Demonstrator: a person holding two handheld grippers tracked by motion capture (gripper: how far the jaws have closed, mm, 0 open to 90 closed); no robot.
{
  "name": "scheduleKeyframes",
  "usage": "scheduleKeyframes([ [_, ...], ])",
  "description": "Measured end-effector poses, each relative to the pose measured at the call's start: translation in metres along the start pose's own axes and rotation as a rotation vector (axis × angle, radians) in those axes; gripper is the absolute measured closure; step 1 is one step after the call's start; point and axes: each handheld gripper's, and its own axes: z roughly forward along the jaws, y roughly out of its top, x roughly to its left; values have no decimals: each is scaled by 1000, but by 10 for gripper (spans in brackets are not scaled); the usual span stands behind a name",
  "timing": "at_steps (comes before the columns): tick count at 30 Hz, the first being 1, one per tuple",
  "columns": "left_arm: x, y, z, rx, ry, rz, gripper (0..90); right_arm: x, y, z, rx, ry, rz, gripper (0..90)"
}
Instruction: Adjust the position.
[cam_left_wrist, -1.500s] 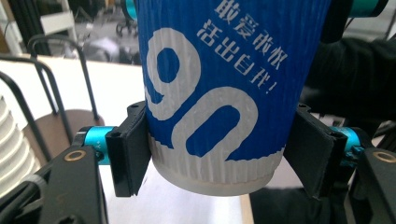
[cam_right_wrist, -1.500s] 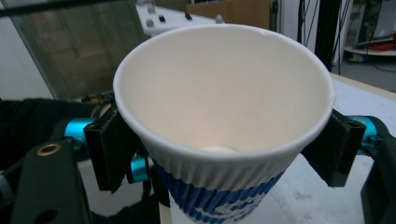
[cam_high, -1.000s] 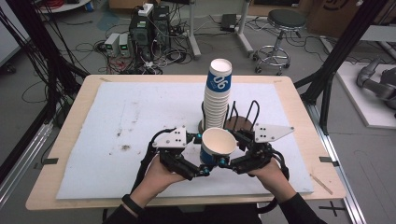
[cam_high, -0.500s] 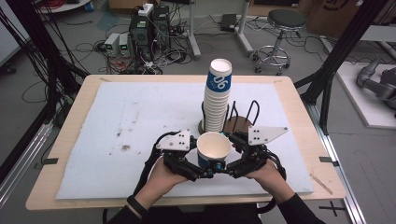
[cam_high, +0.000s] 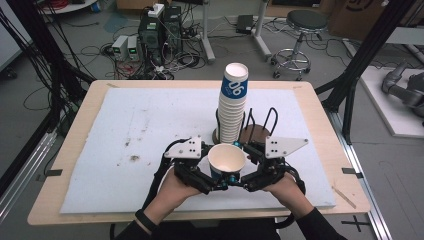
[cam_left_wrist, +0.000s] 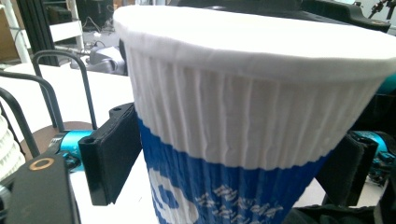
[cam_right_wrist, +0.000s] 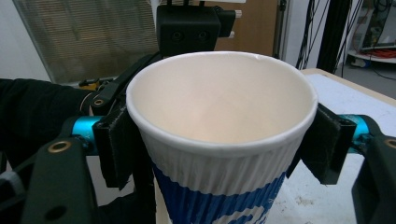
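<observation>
A ribbed paper cup (cam_high: 226, 159), white above a blue band, hangs upright above the table's front edge between both grippers. My right gripper (cam_high: 243, 176) holds it from the right. In the right gripper view both pads (cam_right_wrist: 116, 144) press on the cup (cam_right_wrist: 219, 121) just under its rim, after the jaws have just been closing. My left gripper (cam_high: 218, 181) reaches in from the left. Its jaws have just been opening and stand on either side of the cup (cam_left_wrist: 243, 116), with the pads (cam_left_wrist: 112, 154) close beside the wall.
A tall stack of the same cups (cam_high: 234, 107) stands in a black wire holder (cam_high: 260, 125) right behind the held cup. A white mat (cam_high: 125, 130) with a few dark stains covers the wooden table. A stool (cam_high: 300, 25) and cables lie on the floor beyond.
The cup has edged slightly to the left between the grippers. Both hands stay where they were.
</observation>
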Motion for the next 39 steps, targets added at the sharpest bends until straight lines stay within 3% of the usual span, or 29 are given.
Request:
scheduleKeyframes([
  [1,0,0,0,1,2,4,252,0,0,0,-1,-8,-2,243],
  [6,0,0,-1,0,8,27,250,-2,1,0,8,15,27,186],
  [14,4,1,-10,-2,17,40,253,-10,1,-14,8,45,27,183],
  [21,10,4,-23,-66,49,26,253,-18,-6,-23,19,-16,13,184],
  [30,11,9,-27,-120,65,2,252,-22,-20,-14,46,-46,18,184],
  [33,10,12,-26,-122,80,3,253,-20,-21,-8,54,-32,29,184],
  [39,8,16,-23,-121,66,-15,253,-18,-22,2,54,-17,43,184],
])
